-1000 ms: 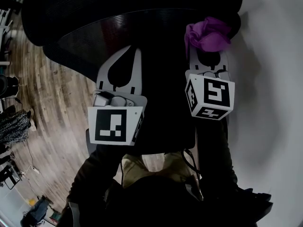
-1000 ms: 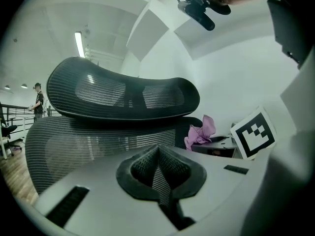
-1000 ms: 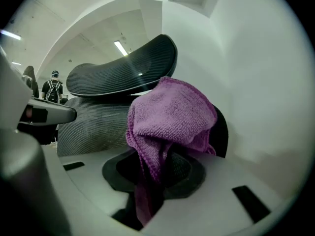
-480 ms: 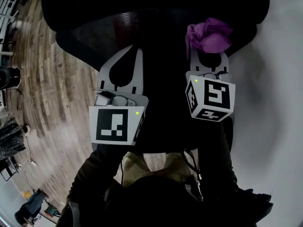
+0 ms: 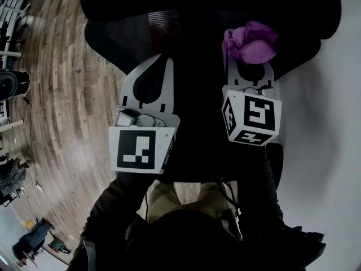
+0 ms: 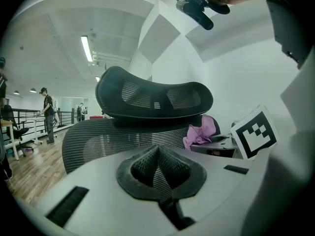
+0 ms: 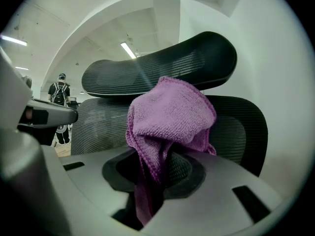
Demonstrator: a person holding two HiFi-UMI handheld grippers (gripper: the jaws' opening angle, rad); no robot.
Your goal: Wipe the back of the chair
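Pale wood floor (image 5: 62, 95) runs on the left and a white wall (image 5: 333, 123) on the right. The left gripper (image 6: 158, 150) has its jaws brought together with nothing between them. The right gripper (image 7: 157, 163) is clamped on a bunched purple cloth (image 7: 170, 114), which bulges up past the tips. Just ahead of both stands the black mesh chair (image 6: 98, 141), its back facing them. The curved headrest (image 6: 152, 95) lies crosswise above the back. Whether the cloth touches the mesh cannot be told.
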